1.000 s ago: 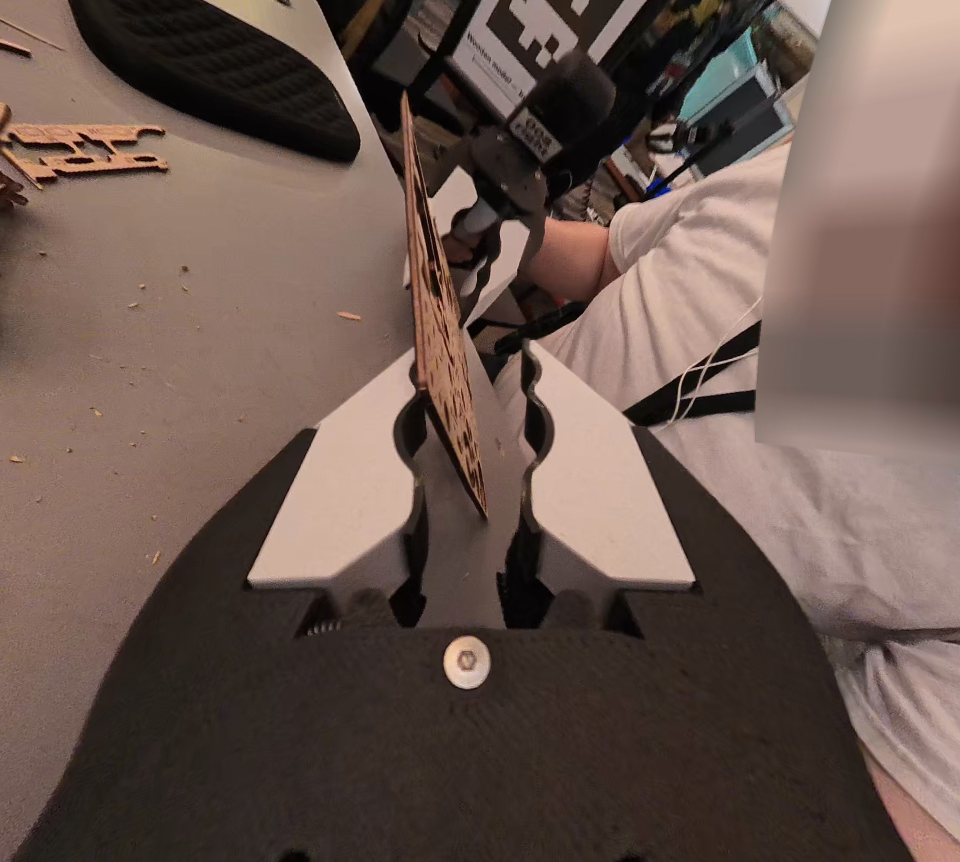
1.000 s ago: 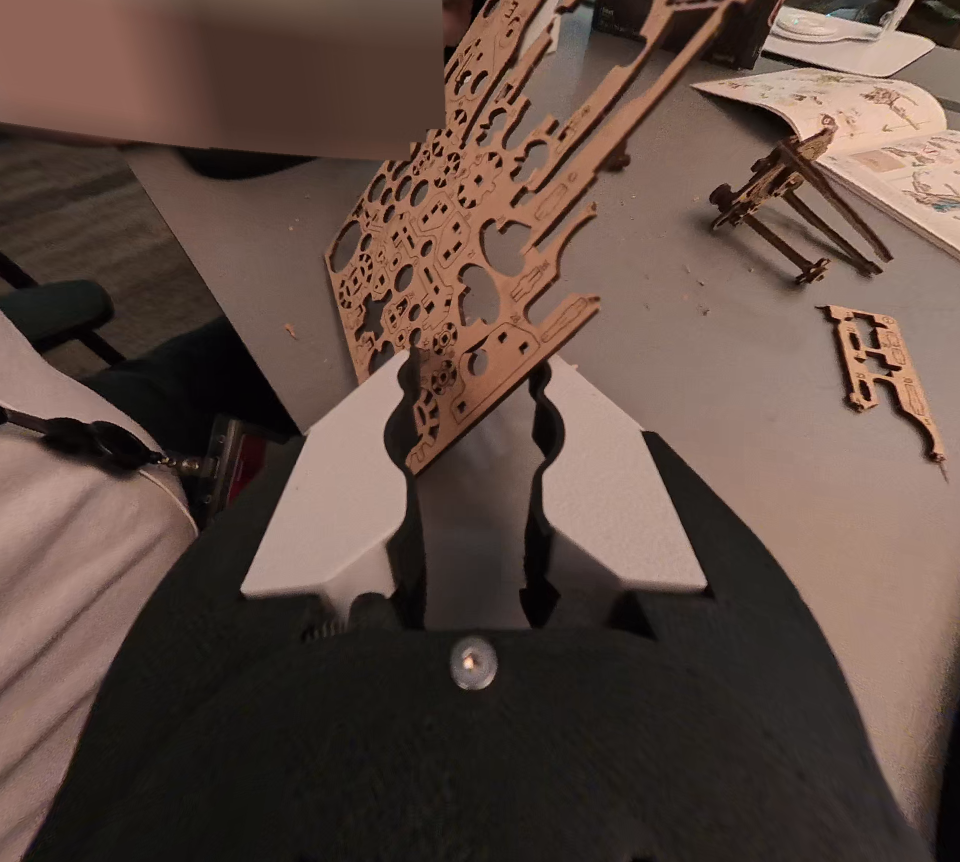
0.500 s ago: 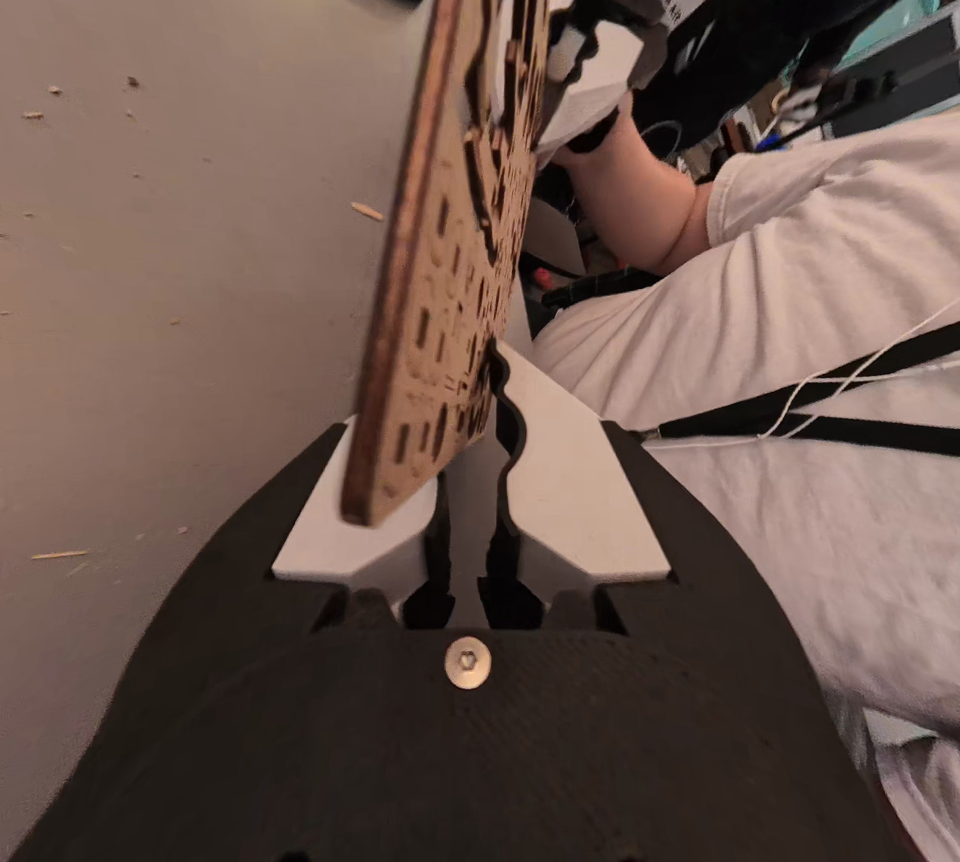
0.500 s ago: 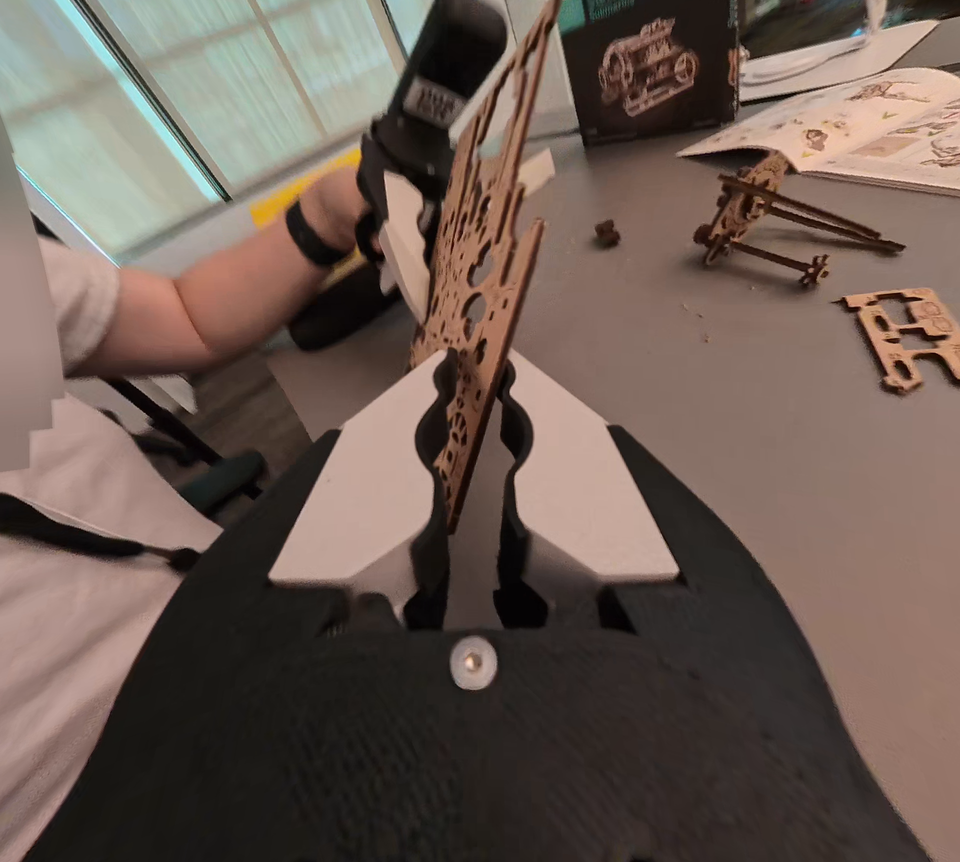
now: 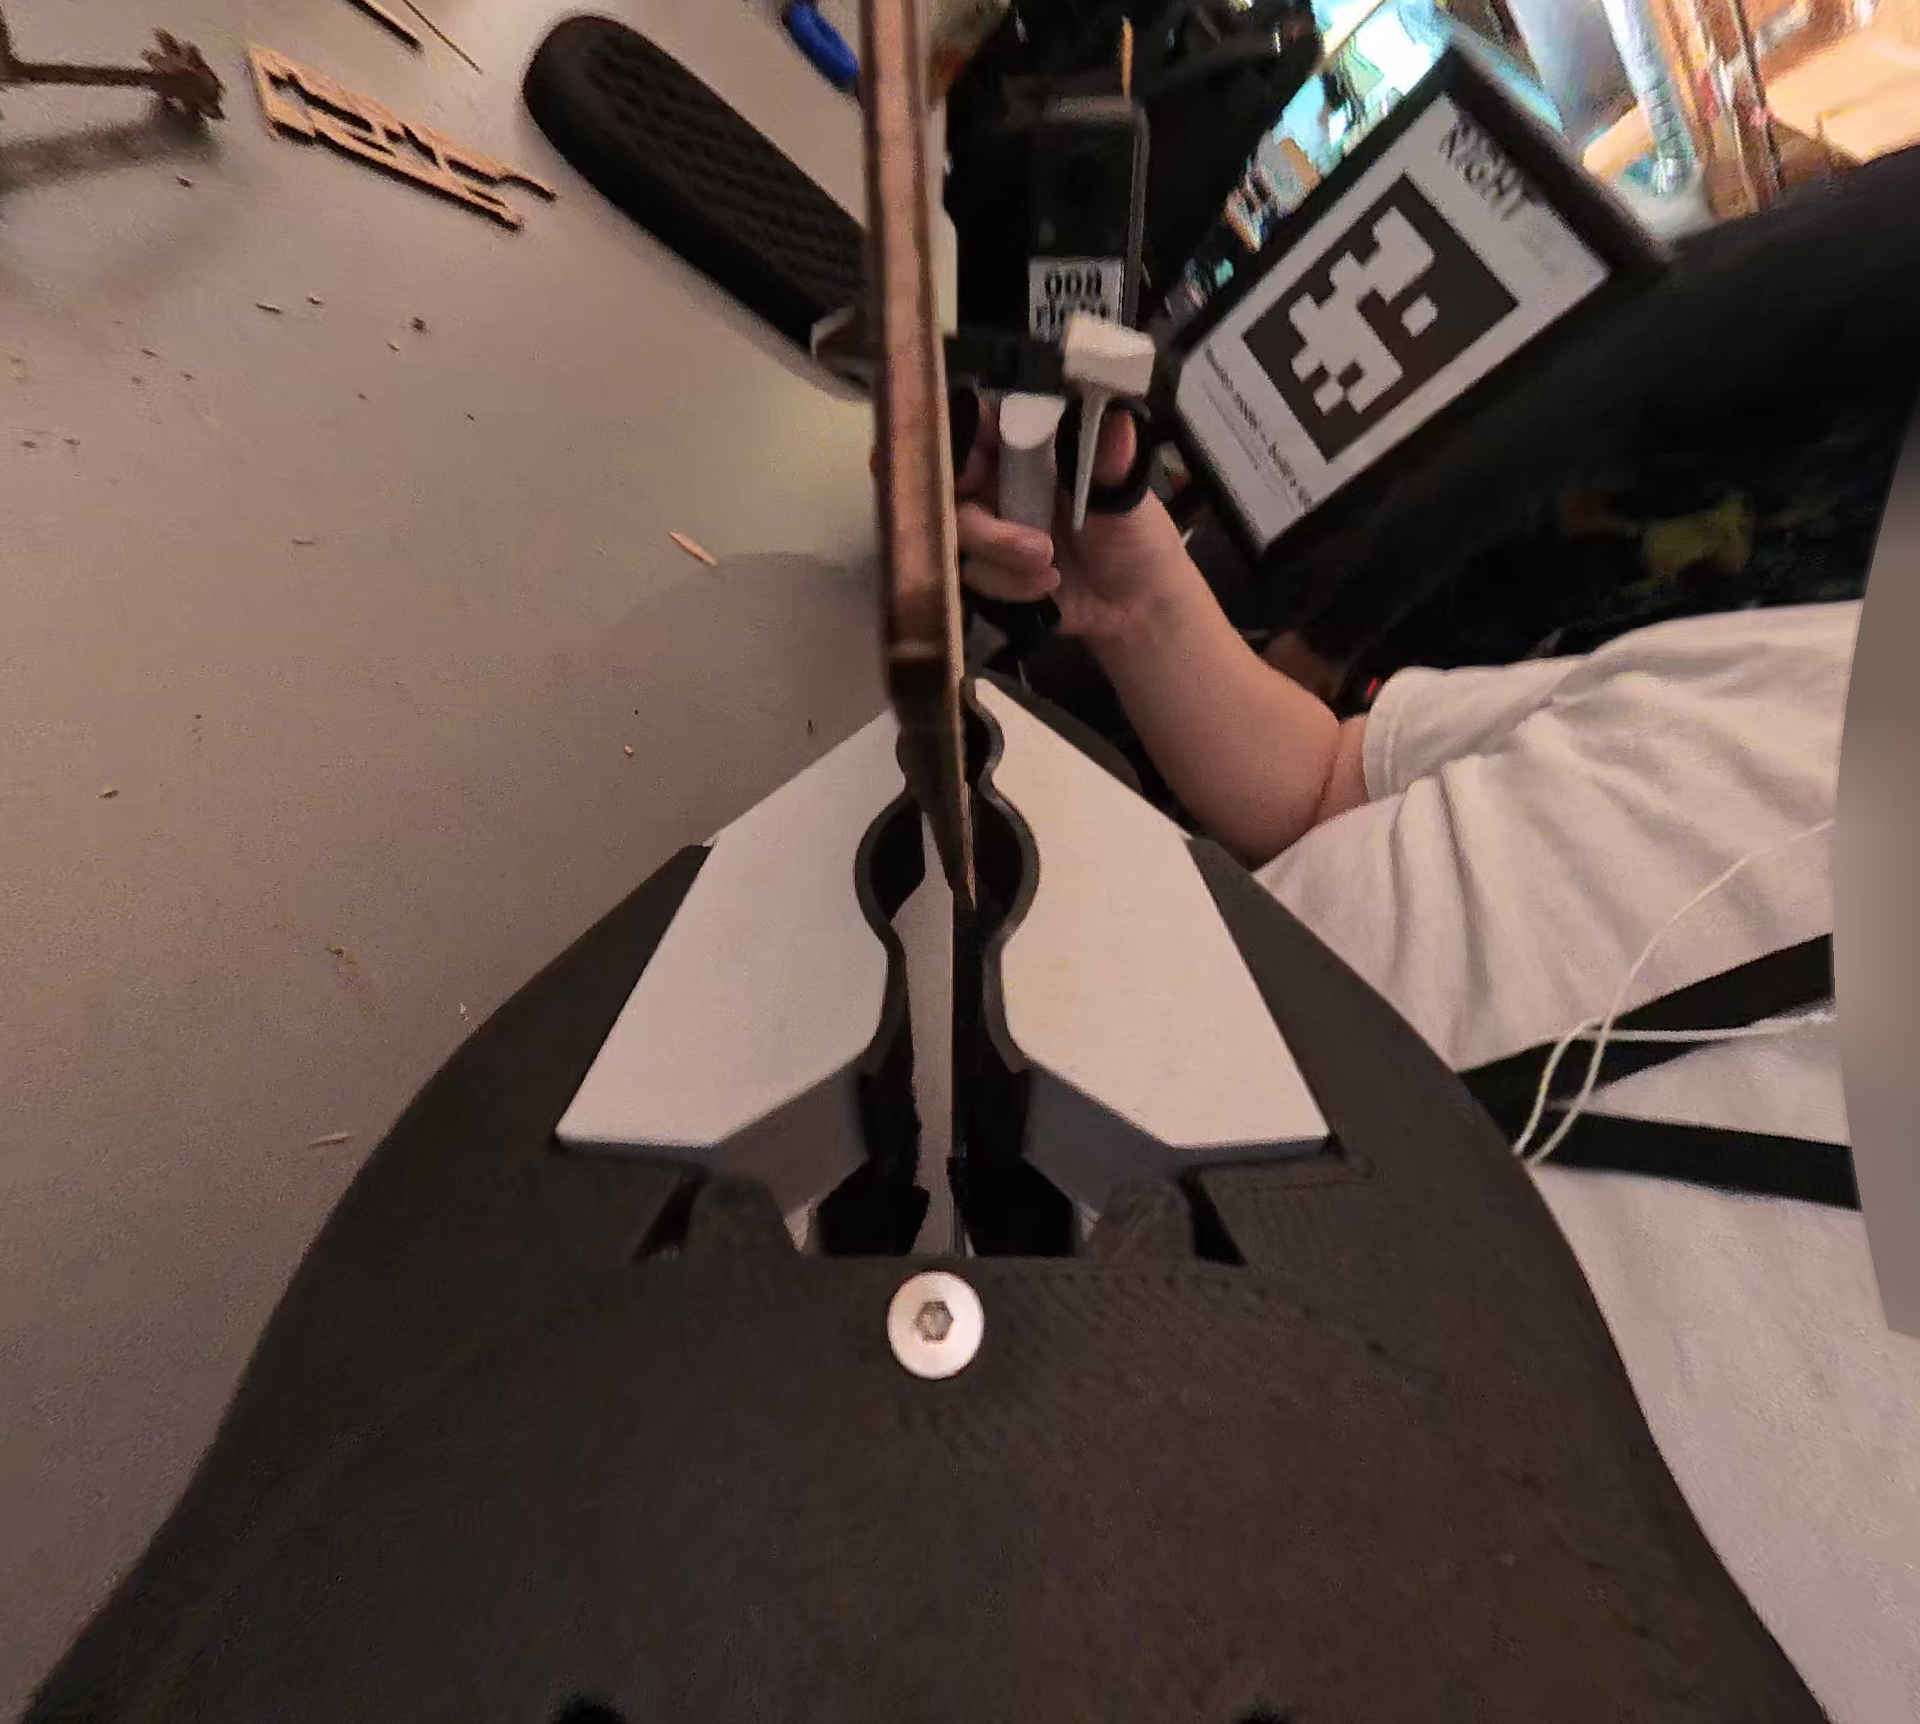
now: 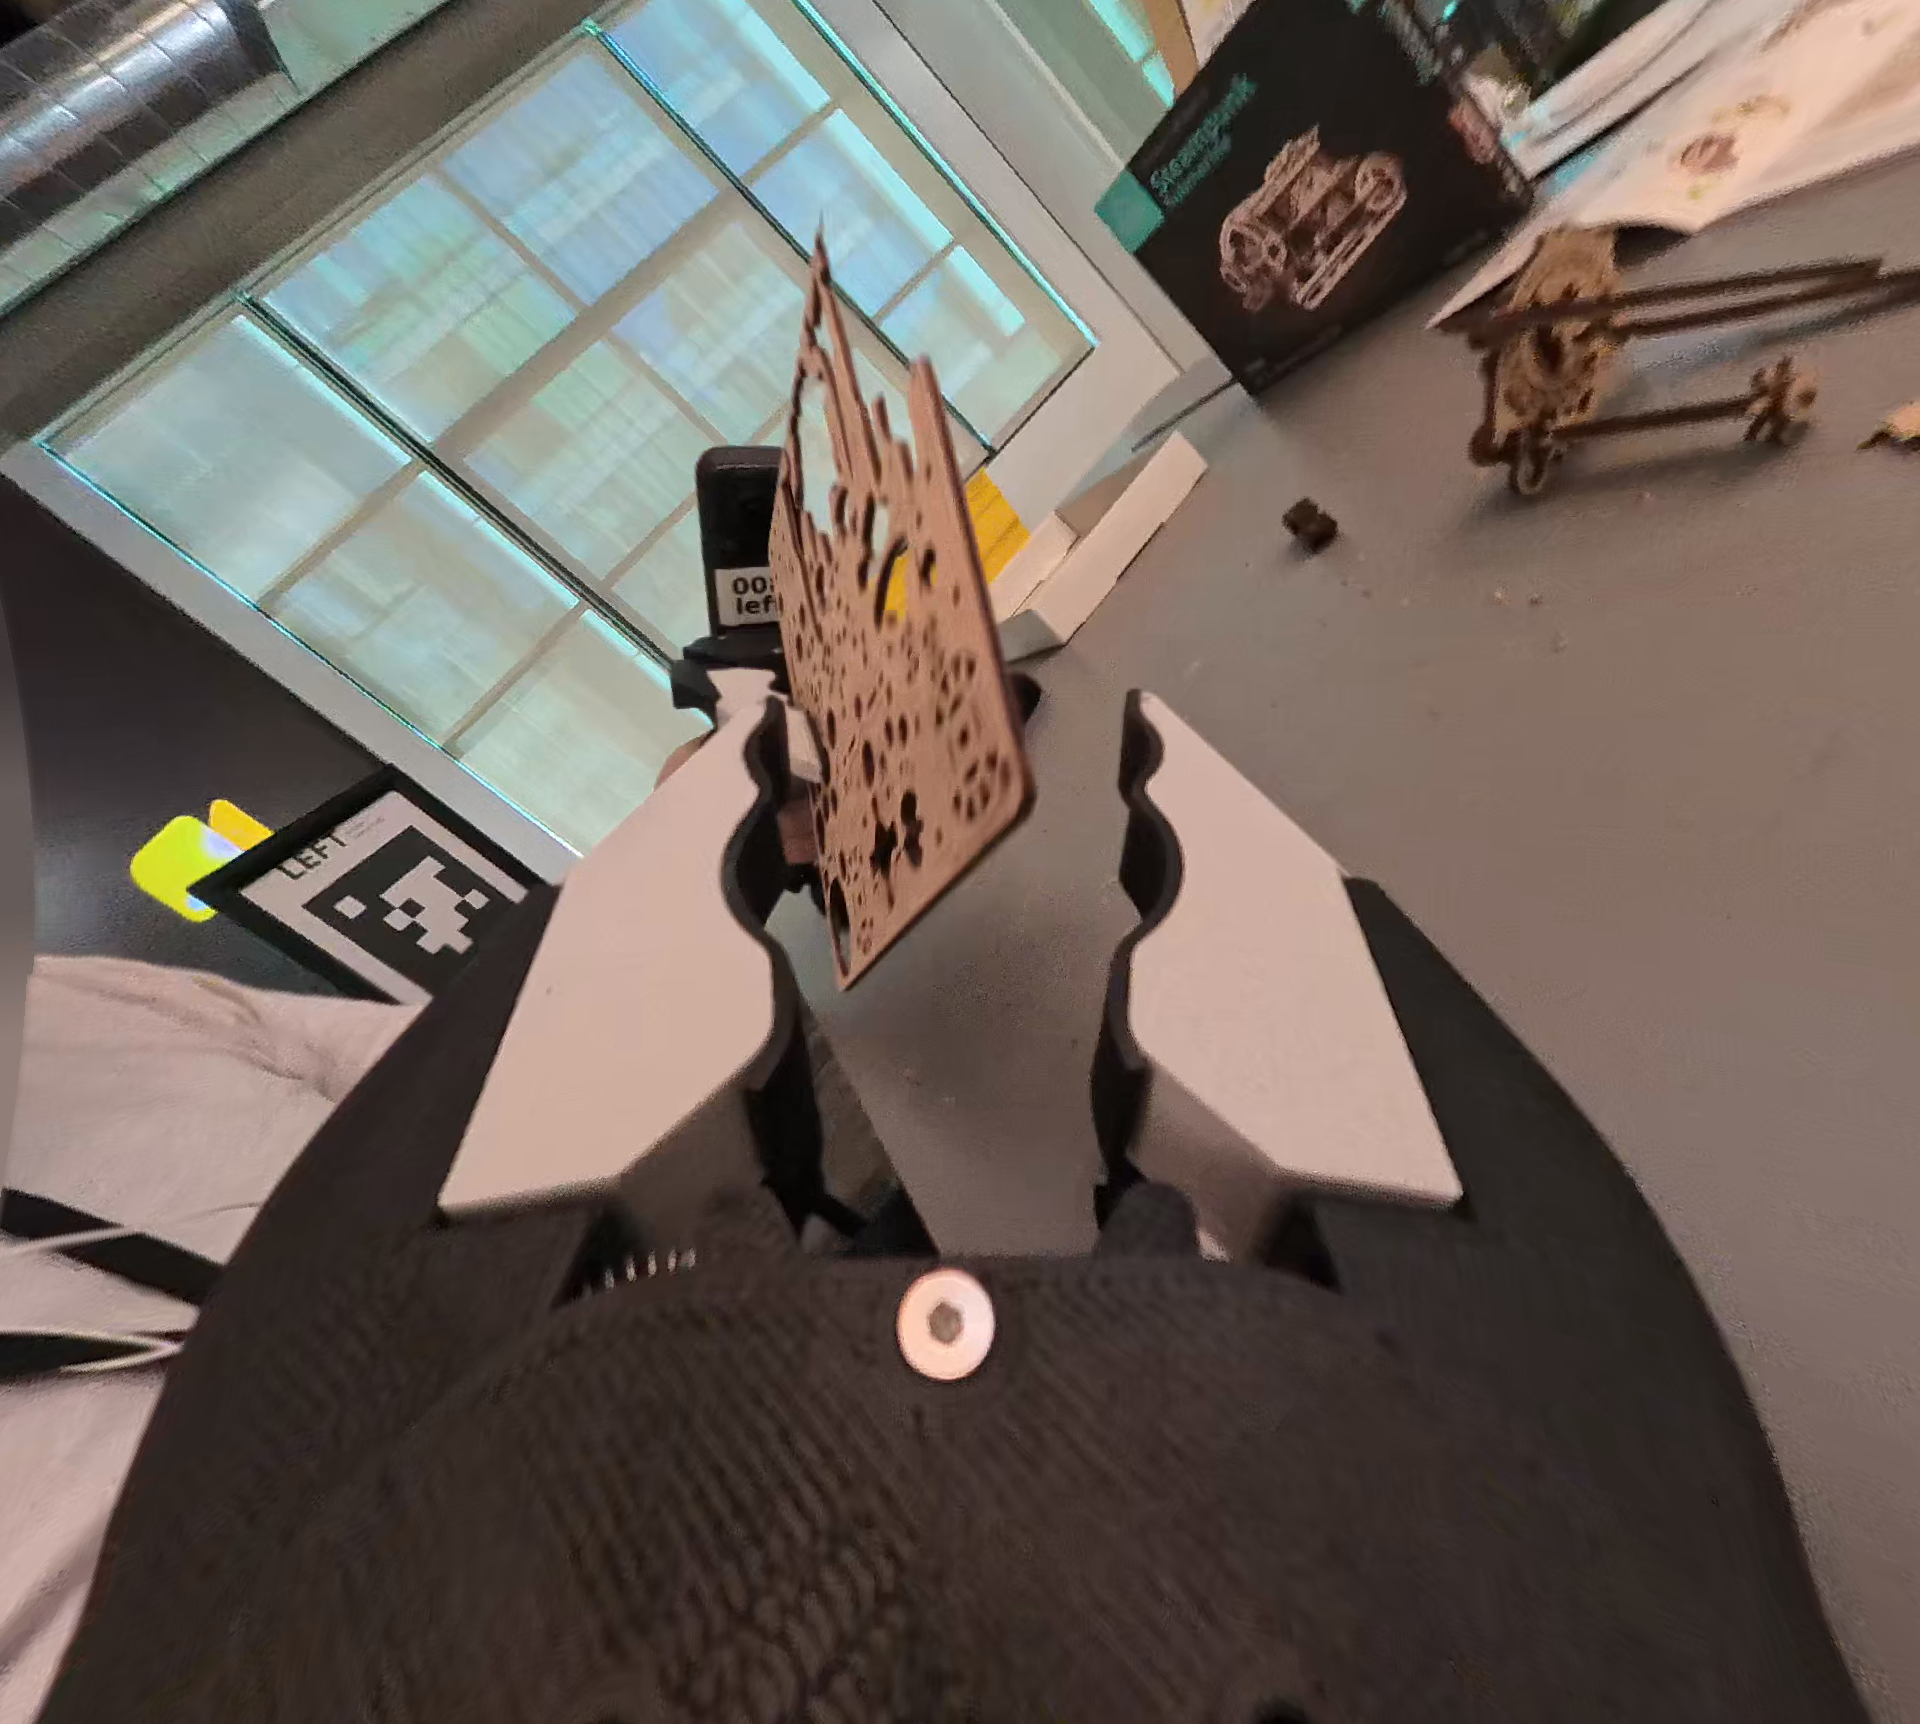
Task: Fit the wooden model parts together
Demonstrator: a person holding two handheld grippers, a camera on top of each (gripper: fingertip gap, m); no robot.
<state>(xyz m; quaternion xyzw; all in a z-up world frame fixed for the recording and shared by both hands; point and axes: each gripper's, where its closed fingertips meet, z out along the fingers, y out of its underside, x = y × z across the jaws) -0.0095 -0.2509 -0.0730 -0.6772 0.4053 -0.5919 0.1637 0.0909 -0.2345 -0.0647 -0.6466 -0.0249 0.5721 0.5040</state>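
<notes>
A thin laser-cut wooden sheet (image 5: 904, 324) of model parts stands edge-on in the left wrist view. My left gripper (image 5: 940, 718) is shut on its lower edge and holds it above the grey table (image 5: 312, 635). In the right wrist view the sheet (image 6: 883, 635) hangs between the fingers of my right gripper (image 6: 951, 718), which is open wide and not touching it. The left gripper's body (image 6: 740, 531) shows behind the sheet. The right gripper (image 5: 1060, 427) shows beyond the sheet in the left wrist view.
A partly built wooden model (image 6: 1548, 365) stands on the table at the right, near a black kit box (image 6: 1320, 209) and an open booklet (image 6: 1745, 126). A loose flat part (image 5: 384, 136) and a black pad (image 5: 707, 188) lie on the table. A person's torso is close by. Left tips to right tips: about 11 cm. The partly built wooden model (image 6: 1548, 365) lies some 15 cm from my right tips, 25 cm from my left tips.
My left gripper has shut on the sheet. My right gripper, shut on it half a second ago, has opened and let go. Both views have tilted upward.
</notes>
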